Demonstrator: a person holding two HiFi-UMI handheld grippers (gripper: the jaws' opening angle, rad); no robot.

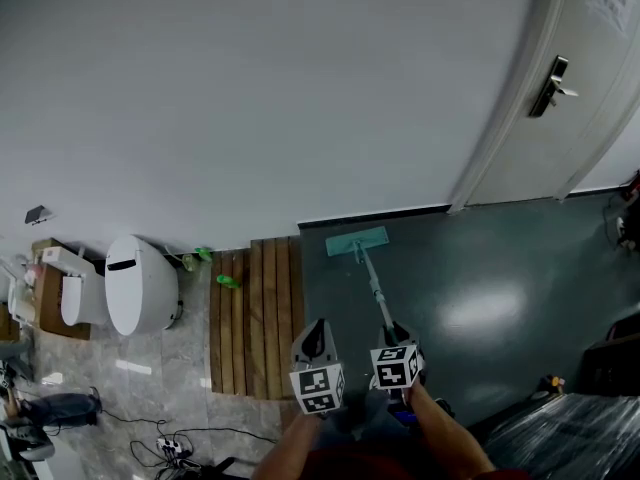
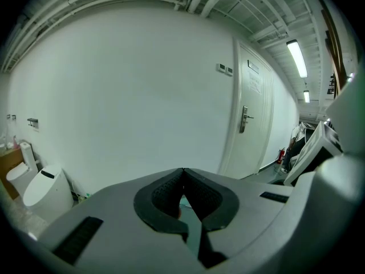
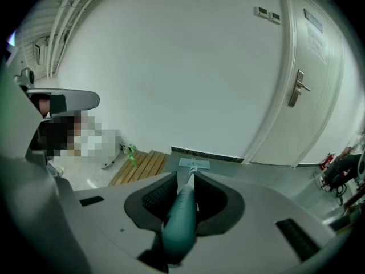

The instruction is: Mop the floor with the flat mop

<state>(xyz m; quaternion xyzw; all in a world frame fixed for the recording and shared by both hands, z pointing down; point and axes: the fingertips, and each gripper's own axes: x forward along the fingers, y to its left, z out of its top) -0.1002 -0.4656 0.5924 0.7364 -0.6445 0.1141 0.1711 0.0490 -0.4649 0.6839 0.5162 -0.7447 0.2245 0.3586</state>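
The flat mop has a teal head [image 1: 357, 242] that lies on the dark floor [image 1: 490, 298] close to the wall's base. Its handle [image 1: 377, 293] runs back to my right gripper [image 1: 397, 334], which is shut on the teal grip. In the right gripper view the grip [image 3: 181, 221] sits between the pads, with the mop head [image 3: 194, 164] straight ahead. My left gripper [image 1: 318, 328] hangs just left of the right one, above the edge of the wooden slats. Its tips [image 2: 183, 172] meet, shut with nothing in them.
A wooden slat platform [image 1: 256, 313] lies left of the mop, with green items [image 1: 227, 281] beside it. A white toilet [image 1: 140, 283] stands further left on grey tiles. A closed white door [image 1: 575, 118] with a lever handle [image 1: 550, 86] is at the right. Cables [image 1: 170, 448] and a plastic-covered object [image 1: 570, 438] lie near my feet.
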